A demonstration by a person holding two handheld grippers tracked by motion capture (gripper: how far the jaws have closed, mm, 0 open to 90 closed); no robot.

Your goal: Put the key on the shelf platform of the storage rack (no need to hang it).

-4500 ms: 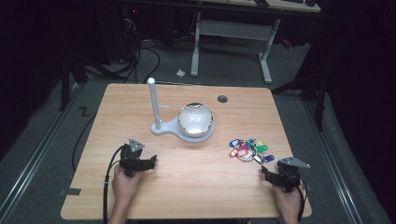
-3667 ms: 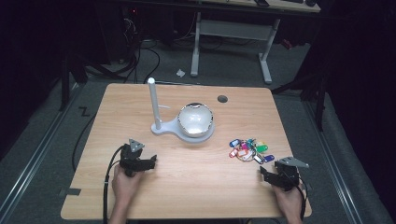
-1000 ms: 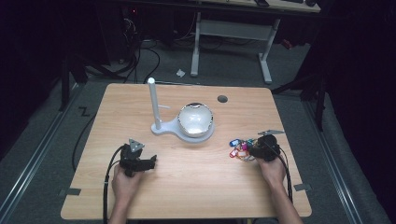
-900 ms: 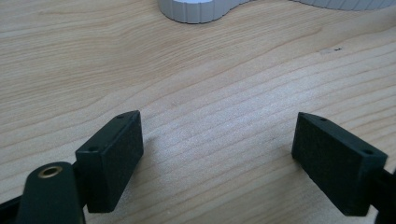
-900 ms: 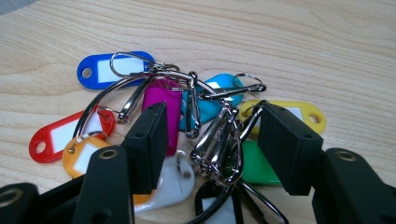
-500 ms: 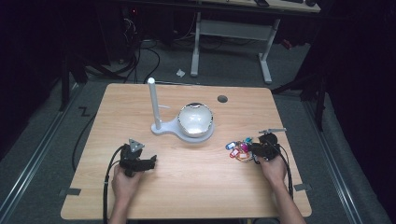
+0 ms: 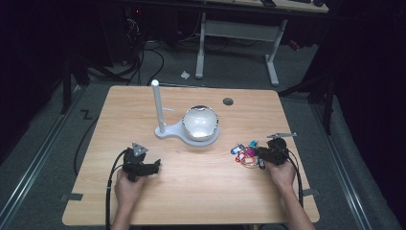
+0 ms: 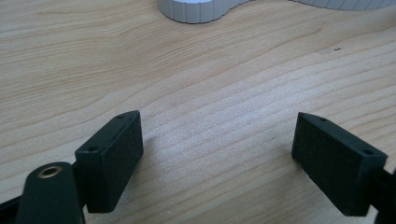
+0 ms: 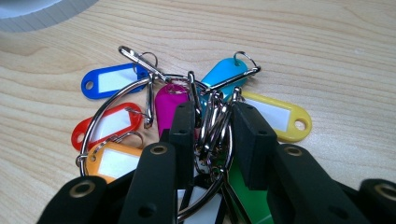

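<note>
**A:** Start at the right gripper [image 9: 212,135]. How do its jaws stand?

**B:** They have just been closing, and the bunch of metal rings [image 9: 210,121] sits between the two black pads. In the right gripper view the pads look close against the rings, but I would call it a grip just forming, not one proven by a lift. The key tags [image 7: 246,154] lie flat on the table [image 7: 201,201].

**A:** And around the jaws?

**B:** Tags fan out from the rings: blue [image 9: 109,79] at ten o'clock, red [image 9: 107,125] at nine, orange [image 9: 109,163] at eight, magenta [image 9: 169,106] just left of twelve, cyan [image 9: 224,77] at one, yellow [image 9: 278,114] at two, green [image 9: 247,200] low under the right jaw.

**A:** Where is the bunch on the table?

**B:** In the high view it's at about four o'clock from the white bowl stand [image 7: 201,125], near the right edge, with the right gripper [image 7: 268,153] right on it.

**A:** The other hand?

**B:** The left gripper [image 7: 151,167] rests at seven o'clock from the stand, jaws wide apart over bare wood, holding nothing.

**A:** Progress?

**B:** Early, I'd judge. The reach is done and the grasp is nearly made; lifting and carrying the bunch, perhaps to the post [image 7: 158,108] or bowl, remains.
</note>
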